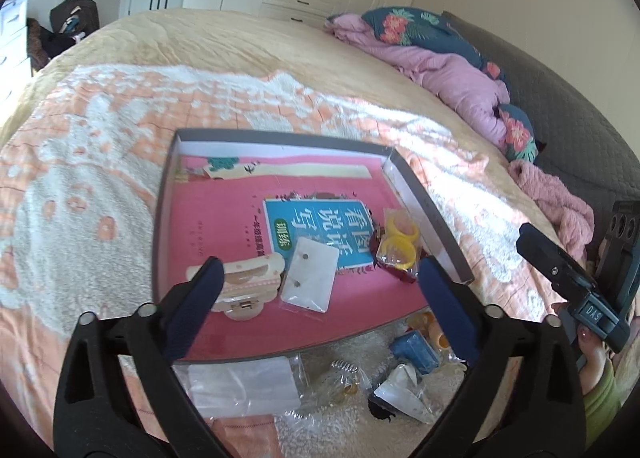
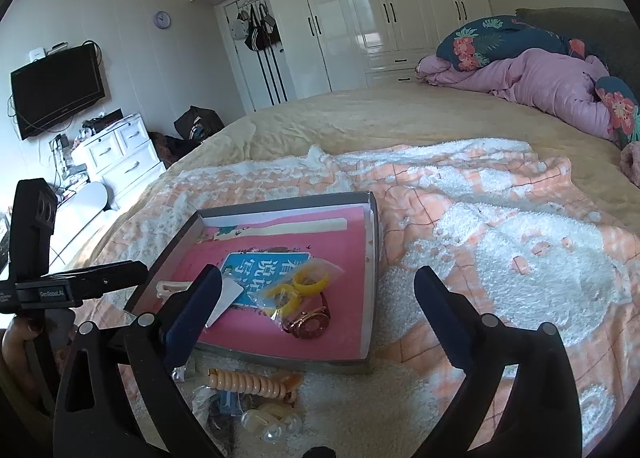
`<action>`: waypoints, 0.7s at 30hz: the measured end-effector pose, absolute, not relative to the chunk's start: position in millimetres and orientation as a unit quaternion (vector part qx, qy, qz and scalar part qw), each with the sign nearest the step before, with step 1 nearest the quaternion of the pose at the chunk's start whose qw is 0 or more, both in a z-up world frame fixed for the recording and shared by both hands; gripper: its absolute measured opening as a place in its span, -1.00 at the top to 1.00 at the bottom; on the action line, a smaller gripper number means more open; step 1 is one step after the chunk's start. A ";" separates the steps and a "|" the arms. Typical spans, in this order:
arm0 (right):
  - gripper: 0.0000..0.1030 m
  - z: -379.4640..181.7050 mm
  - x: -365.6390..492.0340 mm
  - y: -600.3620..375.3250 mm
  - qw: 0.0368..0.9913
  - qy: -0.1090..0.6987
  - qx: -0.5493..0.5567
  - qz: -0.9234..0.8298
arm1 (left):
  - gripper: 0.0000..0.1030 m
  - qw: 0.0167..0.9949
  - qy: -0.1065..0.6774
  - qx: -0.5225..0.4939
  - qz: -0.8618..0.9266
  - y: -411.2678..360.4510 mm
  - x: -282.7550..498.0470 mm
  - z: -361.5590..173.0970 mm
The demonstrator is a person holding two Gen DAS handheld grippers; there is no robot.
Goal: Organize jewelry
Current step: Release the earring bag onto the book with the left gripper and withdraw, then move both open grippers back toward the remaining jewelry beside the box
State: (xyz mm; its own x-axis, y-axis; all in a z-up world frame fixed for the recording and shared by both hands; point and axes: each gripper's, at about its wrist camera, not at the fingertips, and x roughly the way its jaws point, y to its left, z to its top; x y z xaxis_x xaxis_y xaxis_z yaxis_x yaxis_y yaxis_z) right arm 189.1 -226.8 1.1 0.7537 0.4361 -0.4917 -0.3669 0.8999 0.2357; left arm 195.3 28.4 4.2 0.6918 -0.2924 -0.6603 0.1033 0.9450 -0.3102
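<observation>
We hold both tongs wide and empty: left tongs (image 1: pixel 320 278) hover over the near edge of the tray (image 1: pixel 432 214), right tongs (image 2: pixel 318 290) over its near right corner. The tray sits on the bed (image 2: pixel 400 118), on an orange-and-white blanket (image 2: pixel 500 226), so sorted pieces stay together. Already inside: bagged yellow rings (image 1: pixel 400 242), a clear earring pouch (image 1: pixel 310 274), a beige hair clip (image 1: pixel 244 286), all lying on a pink book (image 1: pixel 224 226). Still loose on the blanket by the tray's near edge: a blue box (image 1: pixel 416 350), clear bags (image 1: pixel 244 382), an orange spiral tie (image 2: pixel 252 380). We judge these come next. Crinkly plastic overlaps them, so a clean pick looks tricky.
</observation>
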 end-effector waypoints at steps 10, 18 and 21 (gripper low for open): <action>-0.90 19.7 169.8 -225.4 0.938 0.259 0.060 0.224 | -0.81 0.921 0.350 -0.137 -0.104 39.2 172.0 28.2; -0.90 32.5 152.4 -224.5 0.938 0.251 0.059 0.233 | -0.81 0.926 0.335 -0.143 -0.102 45.5 152.7 43.6; -0.90 36.9 145.5 -224.2 0.938 0.248 0.058 0.236 | -0.81 0.928 0.329 -0.147 -0.099 48.9 144.2 49.0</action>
